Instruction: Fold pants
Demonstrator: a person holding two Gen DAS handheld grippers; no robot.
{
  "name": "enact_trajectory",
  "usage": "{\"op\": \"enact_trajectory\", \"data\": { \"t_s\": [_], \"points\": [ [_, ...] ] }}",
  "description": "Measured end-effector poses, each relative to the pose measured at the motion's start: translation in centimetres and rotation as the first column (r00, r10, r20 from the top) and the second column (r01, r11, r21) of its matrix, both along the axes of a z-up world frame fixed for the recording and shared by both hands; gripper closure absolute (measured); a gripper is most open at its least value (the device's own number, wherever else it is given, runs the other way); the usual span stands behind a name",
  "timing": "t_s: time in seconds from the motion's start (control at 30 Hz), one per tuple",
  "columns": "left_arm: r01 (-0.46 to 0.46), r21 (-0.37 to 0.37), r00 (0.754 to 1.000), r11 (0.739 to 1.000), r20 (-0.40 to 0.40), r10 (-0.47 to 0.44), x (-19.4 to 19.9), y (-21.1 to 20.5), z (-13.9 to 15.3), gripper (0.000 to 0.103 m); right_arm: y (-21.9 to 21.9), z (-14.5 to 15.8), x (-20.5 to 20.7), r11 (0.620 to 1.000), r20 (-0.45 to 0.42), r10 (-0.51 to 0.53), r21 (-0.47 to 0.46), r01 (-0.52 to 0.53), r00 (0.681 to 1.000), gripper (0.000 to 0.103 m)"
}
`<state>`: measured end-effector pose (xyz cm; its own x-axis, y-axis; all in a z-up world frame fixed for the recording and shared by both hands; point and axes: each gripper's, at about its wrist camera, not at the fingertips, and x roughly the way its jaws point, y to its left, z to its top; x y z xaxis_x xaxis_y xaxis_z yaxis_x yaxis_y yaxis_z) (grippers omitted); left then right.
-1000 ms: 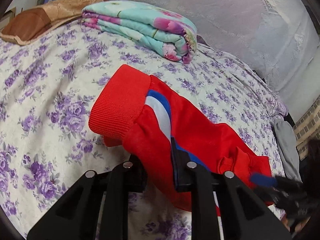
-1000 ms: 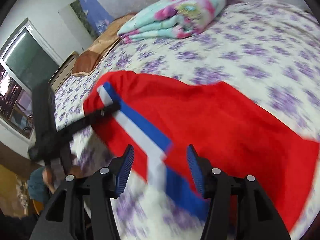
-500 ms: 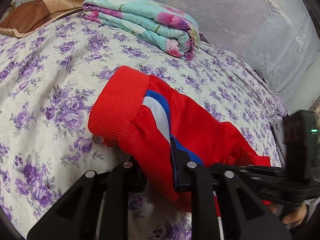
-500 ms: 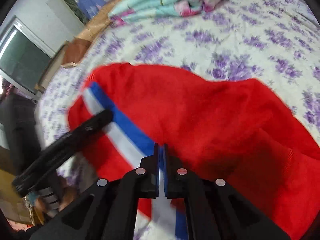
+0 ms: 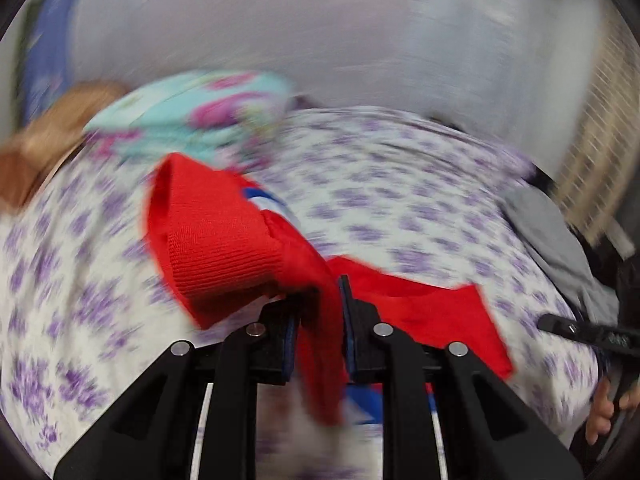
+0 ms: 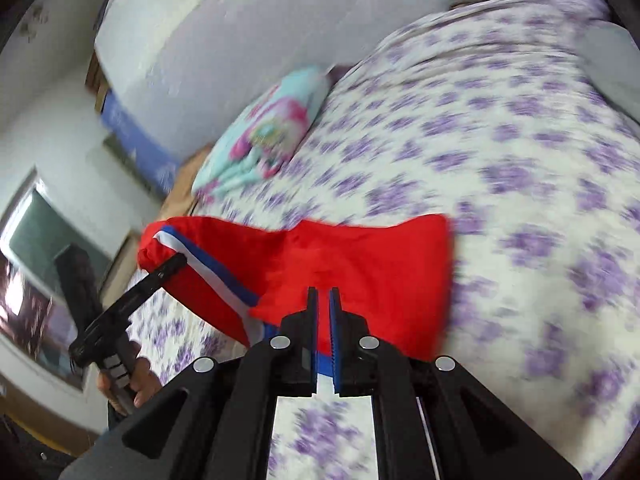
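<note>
Broadly, a bed (image 6: pixel 520 152) with a purple-flowered sheet, bearing all else. Folded quilt (image 6: pixel 272 136), turquoise and pink, near the head, well apart from the work. Red pants (image 6: pixel 360 264) with a blue-and-white side stripe, partly raised off the sheet, one end trailing on it. Left gripper (image 5: pixel 320 304): narrowly parted, clamped on a bunch of red cloth just below the ribbed cuff (image 5: pixel 216 240). Right gripper (image 6: pixel 323 300): nearly closed, pinching the striped edge. Handling advice: keep both pinches firm, lift evenly, hold the cloth taut, lay edge onto edge.
</note>
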<state>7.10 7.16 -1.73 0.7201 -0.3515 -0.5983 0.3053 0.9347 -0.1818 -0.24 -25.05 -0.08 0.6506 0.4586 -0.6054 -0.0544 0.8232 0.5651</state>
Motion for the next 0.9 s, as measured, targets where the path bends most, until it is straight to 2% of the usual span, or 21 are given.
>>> {"op": "enact_trajectory", "data": {
  "t_s": [0.13, 0.2, 0.23, 0.33, 0.43, 0.47, 0.53, 0.6, 0.67, 0.73, 0.8, 0.83, 0.87, 0.9],
  "points": [
    [0.196, 0.072, 0.981, 0.978, -0.002, -0.196, -2.7, -8.0, 0.5, 0.087, -3.7, -0.6, -2.8, 0.997, 0.025, -0.071, 0.039, 0.070, 0.997, 0.096],
    [0.264, 0.119, 0.965, 0.957, -0.031, -0.262, -3.5, -11.5, -0.8, 0.087, -4.8, -1.4, -3.4, 0.995, 0.022, -0.090, 0.048, 0.089, 0.996, 0.096],
    [0.295, 0.143, 0.955, 0.945, -0.074, -0.287, -3.4, -13.5, -2.3, 0.087, -5.5, -1.9, -3.7, 0.994, 0.018, -0.099, 0.055, 0.098, 0.995, 0.096],
    [0.346, 0.186, 0.930, 0.920, -0.199, -0.310, -2.1, -17.1, -6.1, 0.087, -6.6, -3.7, -3.9, 0.990, -0.009, -0.113, 0.080, 0.113, 0.994, 0.096],
    [0.372, 0.239, 0.908, 0.897, -0.296, -0.297, -1.3, -19.0, -9.0, 0.084, -6.7, -5.3, -3.5, 0.991, -0.043, -0.103, 0.085, 0.107, 0.994, 0.096],
    [0.366, 0.257, 0.912, 0.894, -0.288, -0.291, -1.6, -19.1, -9.0, 0.082, -6.4, -5.8, -3.1, 0.992, -0.058, -0.096, 0.075, 0.101, 0.994, 0.096],
    [0.374, 0.288, 0.915, 0.881, -0.269, -0.300, -2.7, -19.3, -8.1, 0.072, -6.0, -6.7, -2.4, 0.995, -0.094, -0.073, 0.067, 0.079, 0.993, 0.096],
    [0.398, 0.248, 0.903, 0.883, -0.273, -0.331, -3.6, -18.8, -6.6, 0.057, -5.4, -6.7, -1.3, 0.997, -0.107, -0.043, 0.061, 0.050, 0.993, 0.096],
    [0.438, 0.169, 0.886, 0.883, -0.247, -0.392, -5.2, -17.3, -4.0, 0.051, -4.7, -5.4, -0.3, 0.999, -0.079, -0.008, 0.047, 0.012, 0.997, 0.096],
    [0.434, 0.137, 0.893, 0.890, -0.194, -0.405, -6.0, -15.7, -1.8, 0.044, -3.4, -3.4, 1.2, 0.999, -0.029, 0.049, 0.026, -0.048, 0.998, 0.096],
    [0.390, 0.124, 0.916, 0.912, -0.151, -0.371, -5.7, -14.4, -0.3, 0.043, -1.9, -1.8, 2.9, 0.996, 0.003, 0.091, -0.001, -0.091, 0.996, 0.096],
    [0.337, 0.124, 0.938, 0.933, -0.136, -0.320, -4.7, -13.2, 0.3, 0.043, -1.2, -1.4, 3.8, 0.993, 0.008, 0.119, -0.004, -0.119, 0.993, 0.096],
    [0.299, 0.122, 0.950, 0.946, -0.131, -0.283, -3.9, -12.4, 0.6, 0.048, -0.3, -1.3, 5.1, 0.988, 0.005, 0.156, 0.008, -0.156, 0.988, 0.096],
    [0.262, 0.111, 0.960, 0.959, -0.135, -0.247, -2.8, -11.5, 0.5, 0.065, 0.4, -1.3, 5.9, 0.985, -0.006, 0.174, 0.008, -0.174, 0.985, 0.096]
  ]
}}
